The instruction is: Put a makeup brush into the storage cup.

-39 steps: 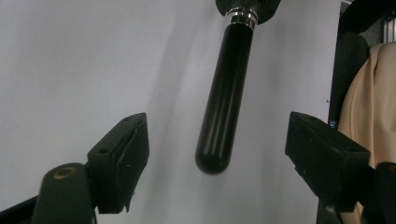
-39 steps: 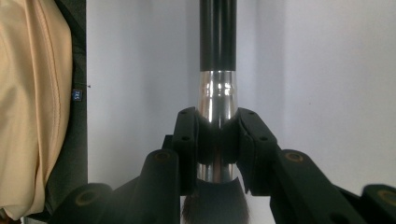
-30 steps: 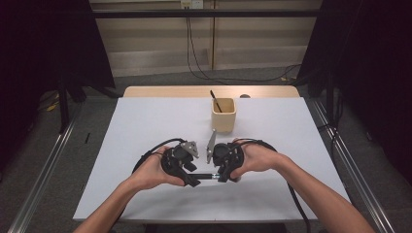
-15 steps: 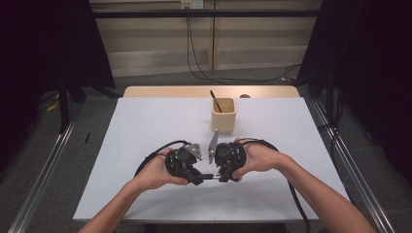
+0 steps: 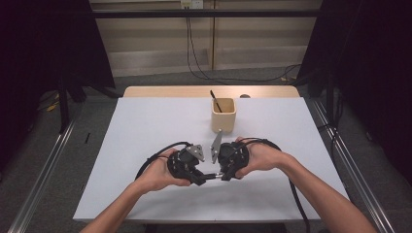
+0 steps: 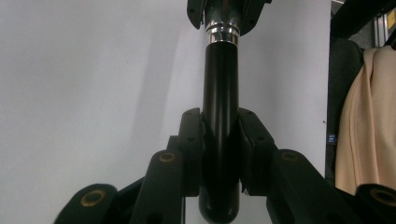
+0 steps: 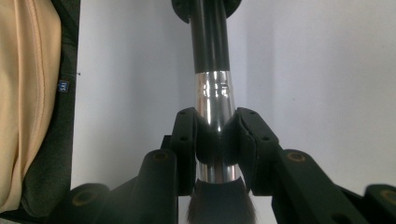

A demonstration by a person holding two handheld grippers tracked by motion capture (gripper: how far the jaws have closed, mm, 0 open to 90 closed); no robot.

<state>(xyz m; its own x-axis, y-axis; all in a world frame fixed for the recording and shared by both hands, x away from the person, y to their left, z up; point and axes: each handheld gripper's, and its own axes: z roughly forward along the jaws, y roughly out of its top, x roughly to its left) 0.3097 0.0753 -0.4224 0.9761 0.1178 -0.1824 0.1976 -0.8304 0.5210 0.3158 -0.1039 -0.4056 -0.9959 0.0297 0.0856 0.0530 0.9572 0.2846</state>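
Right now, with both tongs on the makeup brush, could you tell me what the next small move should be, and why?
Probably open the right tongs. They clamp the silver ferrule of the brush, while the left tongs have just closed on its black handle, so the left holds it alone for the wooden cup.

Black-handled brush (image 5: 210, 176), silver ferrule, level above the table

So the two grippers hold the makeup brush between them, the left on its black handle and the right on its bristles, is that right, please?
Not quite: the right gripper clamps the brush's silver ferrule, not the bristles, as the right gripper view shows. The left gripper does hold the black handle.
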